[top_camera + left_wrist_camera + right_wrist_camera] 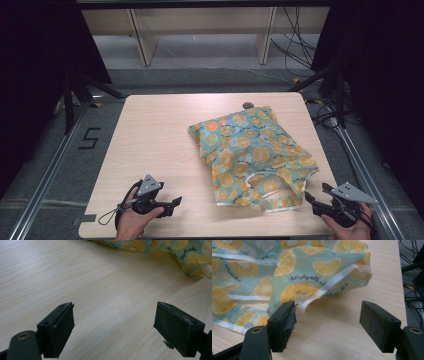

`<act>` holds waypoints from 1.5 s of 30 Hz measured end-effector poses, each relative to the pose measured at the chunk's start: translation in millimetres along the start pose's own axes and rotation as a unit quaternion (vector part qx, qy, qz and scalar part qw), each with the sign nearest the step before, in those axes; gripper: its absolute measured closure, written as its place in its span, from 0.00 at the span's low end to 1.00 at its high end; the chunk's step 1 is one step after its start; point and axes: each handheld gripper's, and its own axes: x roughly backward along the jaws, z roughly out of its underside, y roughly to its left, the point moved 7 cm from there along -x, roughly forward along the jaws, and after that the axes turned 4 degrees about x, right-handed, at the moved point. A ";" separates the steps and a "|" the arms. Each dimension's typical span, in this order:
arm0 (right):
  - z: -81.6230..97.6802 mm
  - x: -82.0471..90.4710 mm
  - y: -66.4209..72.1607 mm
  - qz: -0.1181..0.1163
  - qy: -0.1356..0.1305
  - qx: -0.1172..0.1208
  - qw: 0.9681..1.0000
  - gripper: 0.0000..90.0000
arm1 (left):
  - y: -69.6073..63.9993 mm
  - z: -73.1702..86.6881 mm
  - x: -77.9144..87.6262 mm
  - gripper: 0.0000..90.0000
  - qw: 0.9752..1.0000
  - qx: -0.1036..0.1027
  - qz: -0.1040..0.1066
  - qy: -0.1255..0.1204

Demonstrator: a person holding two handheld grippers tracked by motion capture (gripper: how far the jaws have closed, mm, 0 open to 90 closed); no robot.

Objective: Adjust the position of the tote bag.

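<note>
Teal cloth printed with orange and lemon slices makes up the bag (252, 152), which lies crumpled on the right half of the wooden table (155, 145). Its handles and open edge face the person's side, near the front right corner, and its far end reaches almost to a small dark disc (248, 105) by the table's back edge.

At the front left of the table, the left gripper (176, 201) sits in the person's left hand (134, 218), pointing toward the bag and well apart from it. In the left gripper view its jaws stand wide apart over bare wood with nothing between them; the bag (160, 247) shows farther off along the top edge of that view.

At the front right corner, the right gripper (308, 198) is held in the right hand (350, 227), aimed at the bag's near edge. In the right gripper view its jaws are spread, and between them there is bare table. The left-hand jaw there sits just beside a pale, glossy strap or hem (329, 285) of the bag (287, 267); whether it touches cannot be told. The other jaw is clear of the cloth.

Cables (300, 45) lie on the floor beyond the table.
</note>
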 end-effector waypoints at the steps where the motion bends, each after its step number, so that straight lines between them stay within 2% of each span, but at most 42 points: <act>1: 0.2 -0.3 0.0 0.001 0.001 -0.001 1.000 0.33 | -0.8 -0.7 -0.3 0.17 1.000 0.006 0.001 -0.005; 2: 0.0 -0.4 0.2 0.000 0.001 -0.002 1.000 0.33 | 0.8 0.1 0.6 0.17 1.000 -0.001 -0.001 0.002; 7: -1.2 -0.9 0.6 -0.003 -0.002 -0.001 1.000 0.33 | -0.9 -1.0 0.2 0.17 1.000 0.020 0.004 -0.008; 10: -1.4 -0.6 -0.1 -0.003 -0.002 -0.001 1.000 0.33 | -0.1 -1.9 1.3 0.17 1.000 0.014 0.007 -0.009; 12: -2.0 -0.8 -0.9 0.003 -0.002 0.001 1.000 0.33 | -3.7 -3.9 0.5 0.17 0.999 0.028 0.015 -0.014; 14: -4.7 -0.8 -1.5 -0.001 -0.008 0.002 1.000 0.33 | -3.7 -4.6 0.7 0.17 1.000 0.021 0.017 -0.014; 16: -6.0 -1.0 -2.0 -0.001 -0.008 0.001 1.000 0.33 | -8.6 -7.2 -1.7 0.18 0.999 0.030 0.026 -0.016; 18: -13.1 -2.8 -3.6 -0.009 -0.011 0.005 1.000 0.31 | -12.9 -9.8 -4.3 0.21 0.999 0.028 0.029 -0.018; 19: -17.1 -4.2 -5.9 -0.006 -0.022 0.015 1.000 0.31 | -19.2 -13.2 -8.4 0.21 0.999 0.024 0.044 -0.019; 20: -19.4 -4.6 -5.9 -0.009 -0.017 0.015 1.000 0.31 | -22.8 -15.2 -10.7 0.22 0.998 0.023 0.053 -0.019; 21: -19.4 -4.6 -5.9 -0.009 -0.017 0.015 1.000 0.31 | -22.8 -15.2 -10.7 0.22 0.998 0.023 0.053 -0.019; 22: -22.2 -4.8 -4.2 -0.009 -0.017 0.005 1.000 0.31 | -28.6 -18.1 -13.6 0.22 0.997 0.029 0.063 -0.021; 23: -29.9 -8.7 -6.1 -0.023 -0.024 0.012 0.999 0.29 | -35.2 -24.0 -16.9 0.22 0.996 0.019 0.077 -0.026; 24: -32.8 -9.6 -6.1 -0.026 -0.021 0.009 0.999 0.29 | -39.6 -27.6 -18.9 0.22 0.995 0.020 0.091 -0.028; 25: -36.8 -12.1 -9.1 -0.022 -0.028 0.022 0.999 0.29 | -44.8 -32.1 -20.9 0.22 0.994 0.028 0.105 -0.032; 26: -38.8 -13.7 -7.7 -0.019 -0.022 0.006 1.000 0.29 | -49.0 -36.0 -21.9 0.22 0.993 0.033 0.113 -0.031; 27: -43.1 -16.5 -12.9 -0.020 -0.027 0.025 0.999 0.29 | -53.7 -40.7 -23.8 0.22 0.991 0.034 0.126 -0.034; 28: -47.0 -17.7 -14.9 -0.020 -0.028 0.021 0.999 0.29 | -53.7 -40.7 -23.8 0.22 0.991 0.034 0.126 -0.034; 29: -47.0 -17.7 -14.9 -0.020 -0.028 0.021 0.999 0.29 | -57.4 -45.0 -25.1 0.22 0.991 0.025 0.131 -0.034; 30: -51.5 -18.7 -17.0 -0.020 -0.029 0.020 0.999 0.28 | -61.9 -48.7 -26.9 0.22 0.990 0.032 0.136 -0.035; 31: -56.1 -20.6 -21.3 -0.014 -0.030 0.029 0.999 0.27 | -66.1 -52.7 -29.0 0.22 0.988 0.031 0.143 -0.037; 32: -60.3 -22.3 -23.6 -0.015 -0.029 0.027 0.999 0.25 | -71.9 -56.6 -31.4 0.22 0.986 0.035 0.159 -0.037; 33: -67.2 -28.1 -26.5 -0.019 -0.015 0.011 1.000 0.24 | -76.5 -59.2 -33.3 0.22 0.984 0.043 0.169 -0.037; 34: -69.8 -30.5 -28.9 -0.017 -0.015 0.015 1.000 0.24 | -82.8 -61.9 -39.0 0.22 0.982 0.046 0.178 -0.034; 35: -69.8 -30.5 -28.9 -0.017 -0.015 0.015 1.000 0.24 | -82.8 -61.9 -39.0 0.22 0.982 0.046 0.178 -0.034; 36: -73.1 -34.7 -33.3 -0.018 -0.016 0.028 0.999 0.23 | -84.4 -62.5 -42.4 0.22 0.984 0.036 0.172 -0.030; 37: -74.9 -38.4 -35.6 -0.019 -0.009 0.031 0.999 0.23 | -86.0 -63.6 -46.3 0.22 0.986 0.023 0.166 -0.028; 38: -77.6 -47.0 -40.9 -0.018 0.006 0.023 1.000 0.23 | -87.7 -64.4 -49.7 0.24 0.985 0.022 0.166 -0.028; 39: -77.6 -47.0 -40.9 -0.018 0.006 0.023 1.000 0.23 | -88.6 -65.0 -51.6 0.24 0.986 0.021 0.163 -0.027; 40: -78.2 -54.0 -45.9 -0.011 0.015 0.022 1.000 0.24 | -88.8 -65.8 -54.3 0.26 0.986 0.016 0.163 -0.027; 42: -78.5 -57.6 -47.5 -0.011 0.018 0.018 1.000 0.24 | -88.4 -67.1 -60.4 0.28 0.988 0.012 0.151 -0.022; 43: -77.5 -61.6 -45.8 -0.017 0.027 0.000 0.999 0.25 | -88.2 -67.5 -62.8 0.31 0.989 0.014 0.148 -0.023; 44: -76.9 -64.6 -48.3 -0.021 0.033 0.010 0.999 0.25 | -87.4 -68.6 -66.2 0.33 0.989 0.016 0.145 -0.022; 45: -75.7 -68.1 -47.1 -0.018 0.040 -0.003 0.999 0.26 | -87.0 -68.8 -69.0 0.35 0.989 0.017 0.144 -0.023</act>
